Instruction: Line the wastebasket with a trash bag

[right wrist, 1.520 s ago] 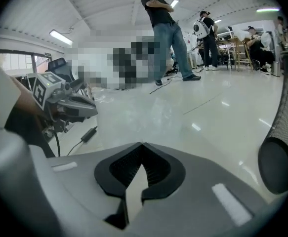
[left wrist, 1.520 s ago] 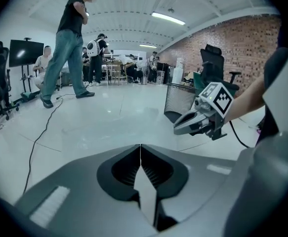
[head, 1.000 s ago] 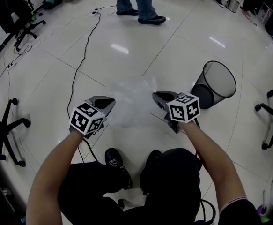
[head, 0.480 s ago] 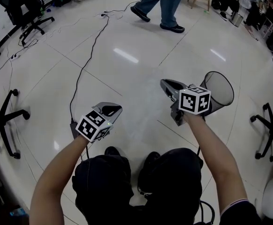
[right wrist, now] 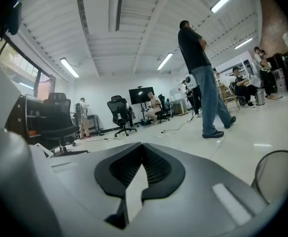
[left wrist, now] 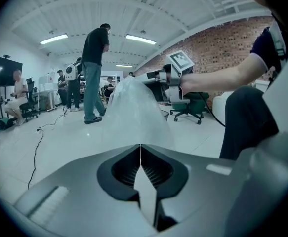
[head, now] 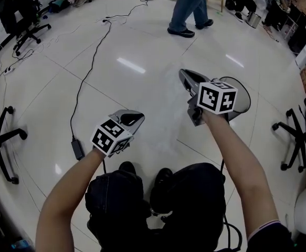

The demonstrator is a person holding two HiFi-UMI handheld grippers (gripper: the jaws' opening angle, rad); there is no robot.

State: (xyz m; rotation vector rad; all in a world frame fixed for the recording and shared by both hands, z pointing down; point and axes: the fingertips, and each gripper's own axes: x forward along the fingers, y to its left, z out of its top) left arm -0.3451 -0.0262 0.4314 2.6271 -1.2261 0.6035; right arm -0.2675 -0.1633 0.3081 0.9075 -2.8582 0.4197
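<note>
Though sheer, bag point(head: 166, 118) in left claw point(head: 136, 118), right claw point(head: 184, 75)

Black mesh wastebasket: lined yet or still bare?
Still bare. The clear plastic trash bag hangs stretched between the left gripper and right gripper, outside the black mesh wastebasket; nothing covers its rim.

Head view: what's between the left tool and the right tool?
The clear trash bag spans from the left tool to the right tool, both shut on it. The left gripper view shows it too.
</note>
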